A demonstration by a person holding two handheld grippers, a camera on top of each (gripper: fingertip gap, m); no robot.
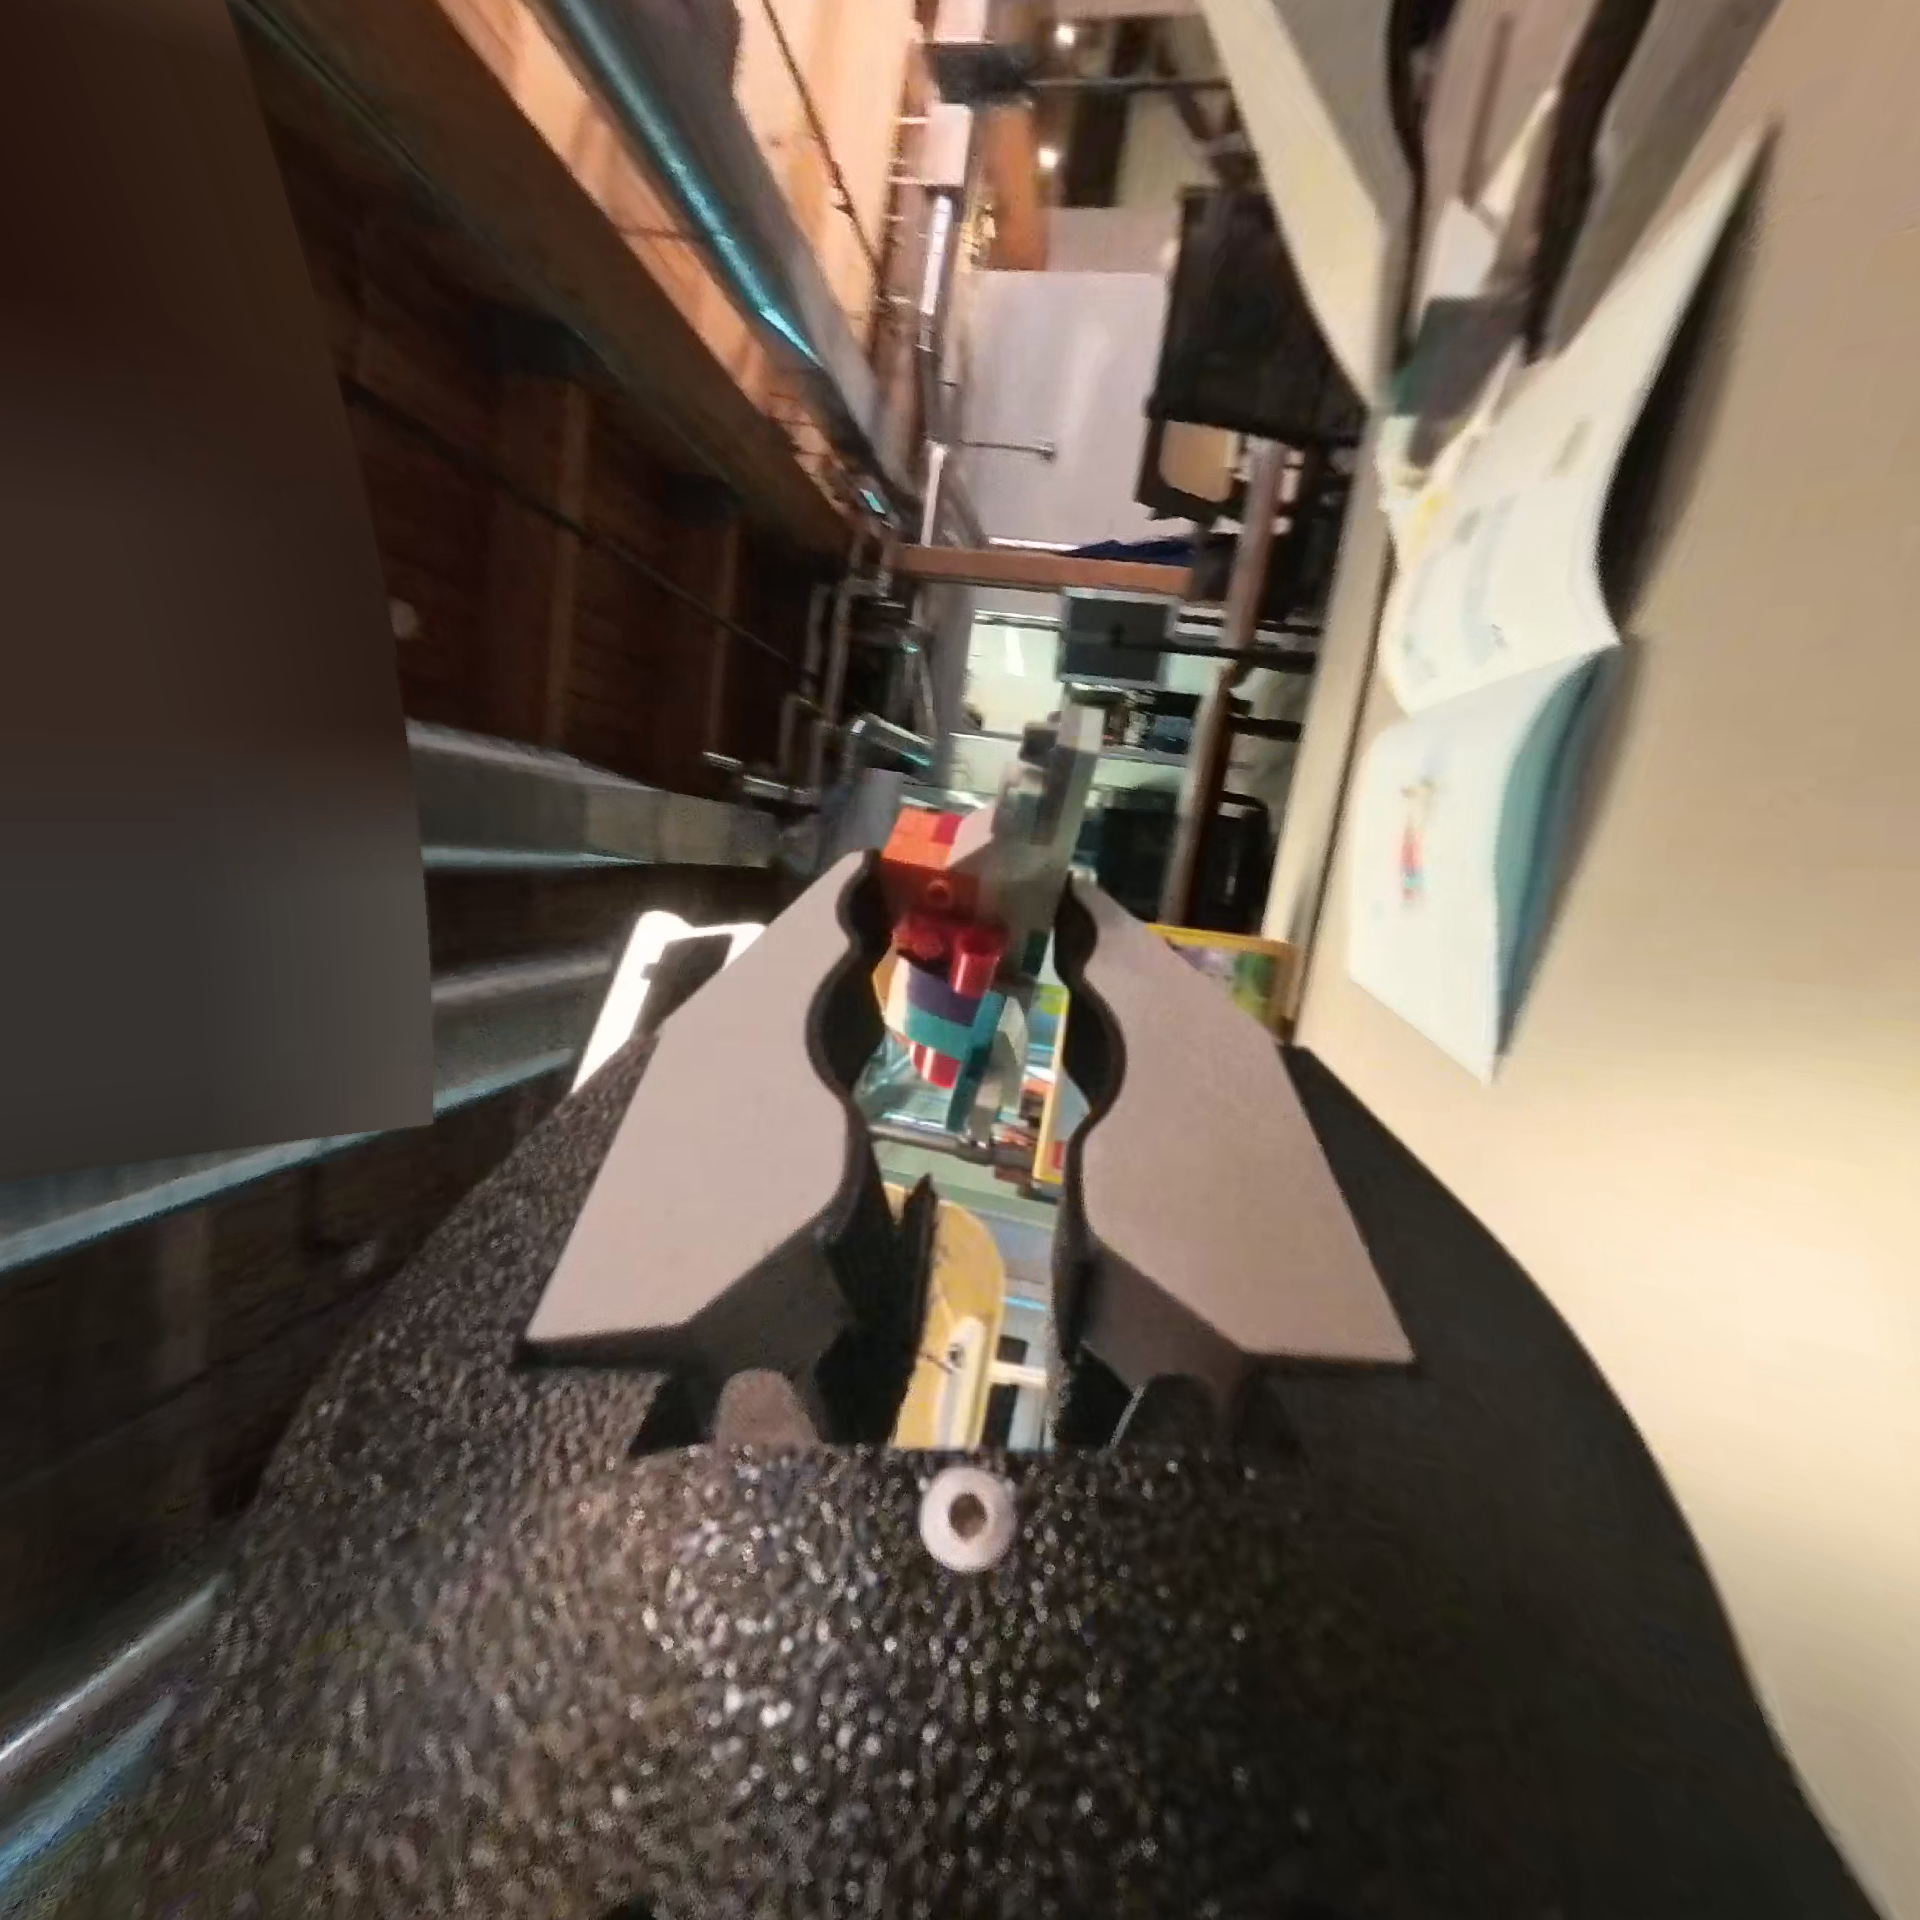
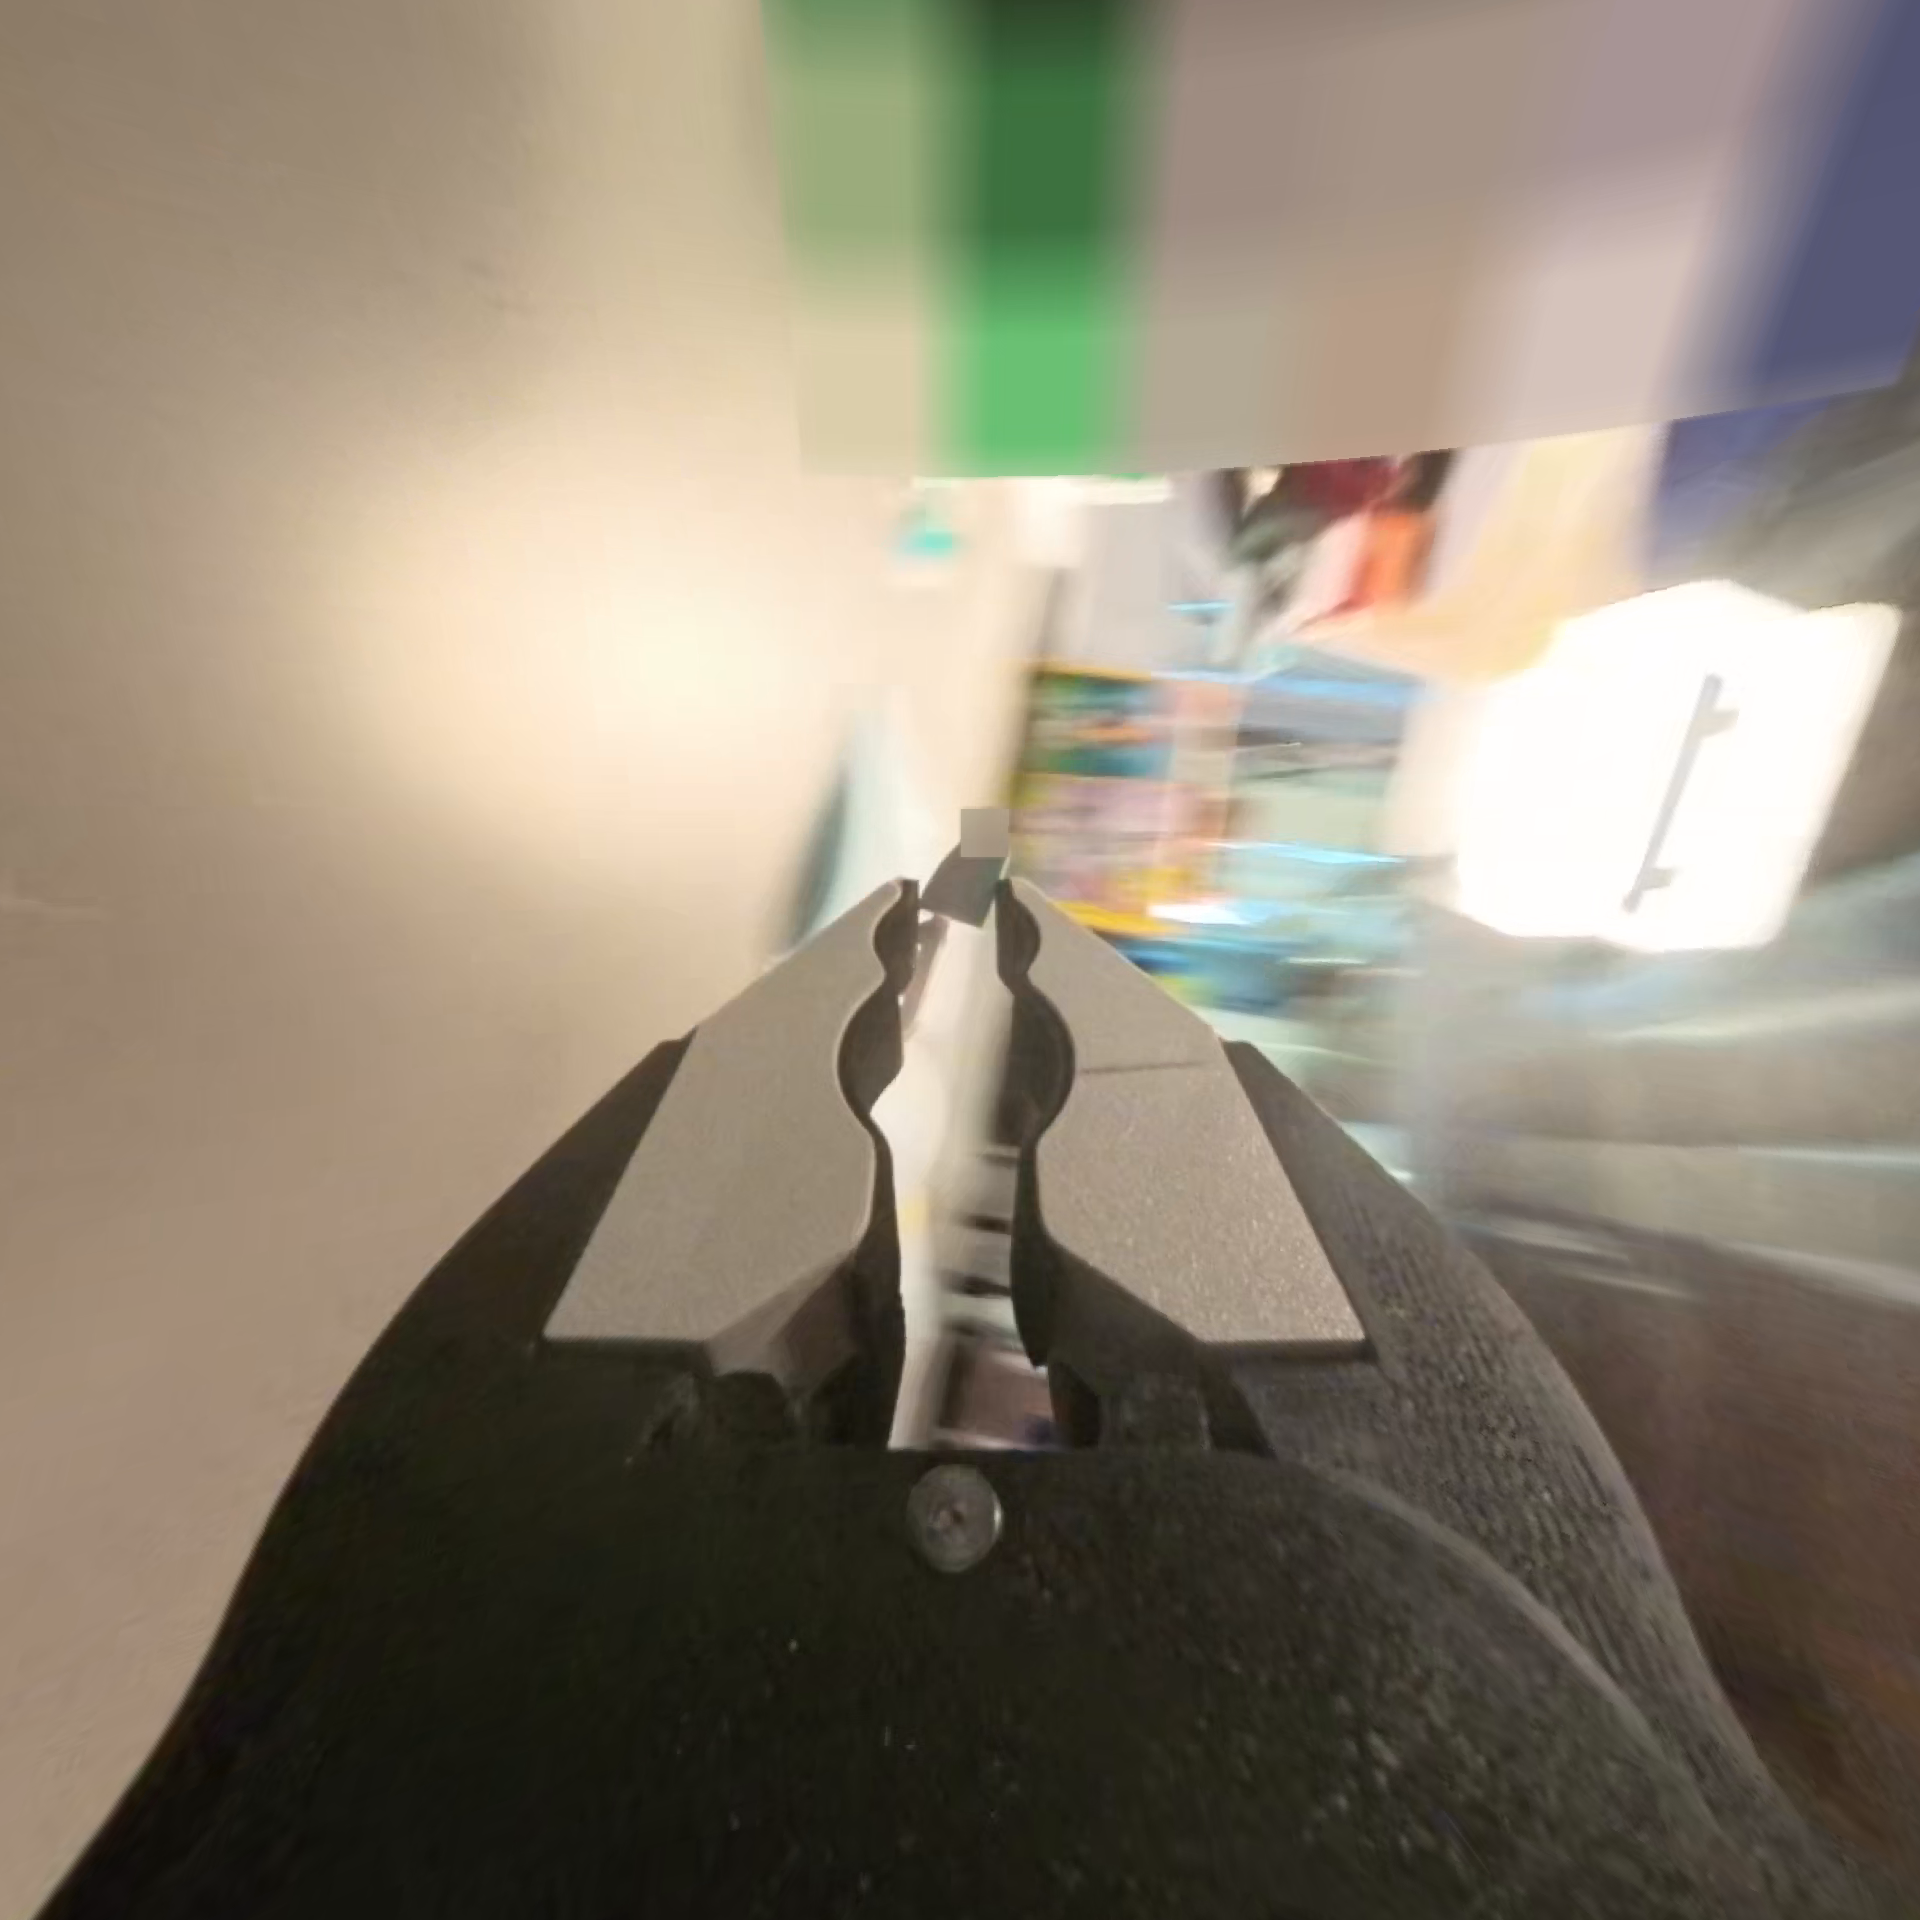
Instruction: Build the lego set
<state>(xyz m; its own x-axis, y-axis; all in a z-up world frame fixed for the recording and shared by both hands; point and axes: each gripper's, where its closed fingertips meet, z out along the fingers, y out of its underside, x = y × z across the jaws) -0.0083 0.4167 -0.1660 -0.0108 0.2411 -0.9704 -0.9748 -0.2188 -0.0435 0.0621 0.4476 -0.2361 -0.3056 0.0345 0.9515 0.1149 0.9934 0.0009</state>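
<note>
In the left wrist view my left gripper (image 1: 971, 883) is shut on a lego build (image 1: 961, 914) of orange, red, purple, teal and grey bricks, held off the table with the view rolled on its side. A grey part of the build sticks out past the fingertips. In the right wrist view my right gripper (image 2: 956, 896) is shut on a small dark grey-teal lego piece (image 2: 961, 891) pinched at the fingertips. The right view is heavily motion-blurred.
An open instruction booklet (image 1: 1507, 665) lies on the beige table (image 1: 1714, 935) at the right of the left view. A colourful lego box (image 1: 1236, 977) stands beyond the gripper, and shows blurred in the right view (image 2: 1122, 790). A bright window (image 2: 1662, 769) is at right. The tips of one gripper are about 11 cm away from the tips of the other.
</note>
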